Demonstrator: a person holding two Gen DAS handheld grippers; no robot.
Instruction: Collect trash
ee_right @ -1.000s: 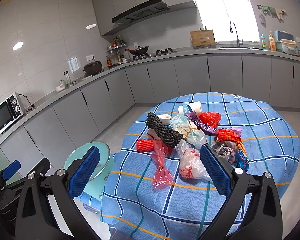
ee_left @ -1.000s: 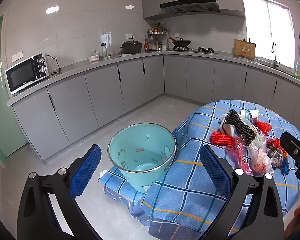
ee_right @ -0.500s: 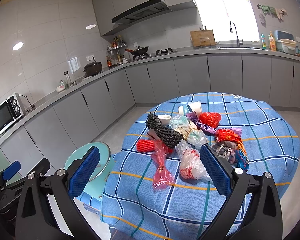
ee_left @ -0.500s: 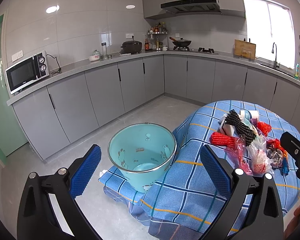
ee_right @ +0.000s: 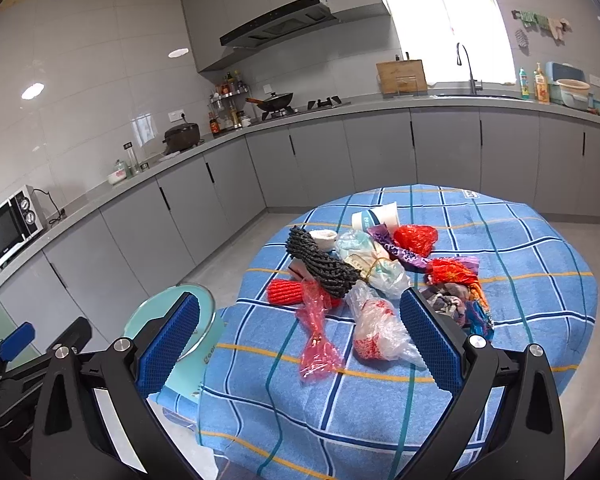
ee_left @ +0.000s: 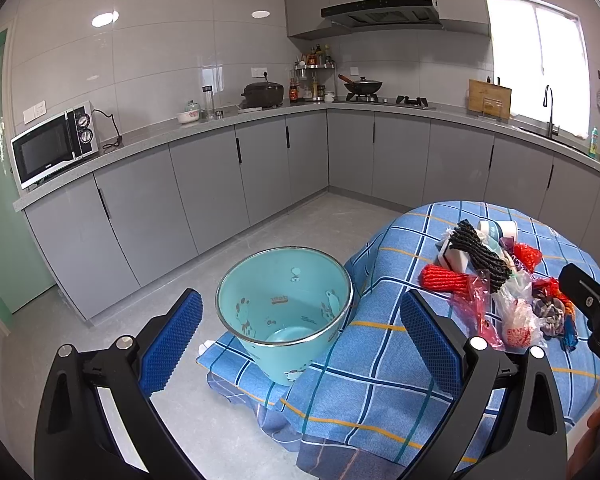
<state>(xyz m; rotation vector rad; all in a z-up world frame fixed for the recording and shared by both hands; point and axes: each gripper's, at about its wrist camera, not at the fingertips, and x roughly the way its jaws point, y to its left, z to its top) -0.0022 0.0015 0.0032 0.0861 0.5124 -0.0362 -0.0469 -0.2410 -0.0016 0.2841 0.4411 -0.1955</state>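
In the left wrist view, the left tongs [ee_left: 300, 336] are seen spread wide apart with nothing gripped, framing a light blue bucket [ee_left: 286, 312] in the lower centre of the frame. The bucket is seen standing upright on a fold of the blue checked cloth [ee_left: 364, 376], just beside the desk edge, and only a pale disc is made out at its bottom. In the right wrist view, the right tongs [ee_right: 300, 336] are likewise held released and empty, low in the frame above the near part of the desk [ee_right: 540, 280]. The trash is gathered in a loose heap at the centre of the frame: a black netted roll [ee_right: 320, 260], a red netted roll [ee_right: 286, 292] touching it, a red plastic bag [ee_right: 318, 340], a clear bag with red print [ee_right: 374, 328], a white cup [ee_right: 376, 216] farther back, and a red mesh wad [ee_right: 416, 238]. The bucket's rim is partly hidden behind the left blue pad [ee_right: 168, 344] at lower left.
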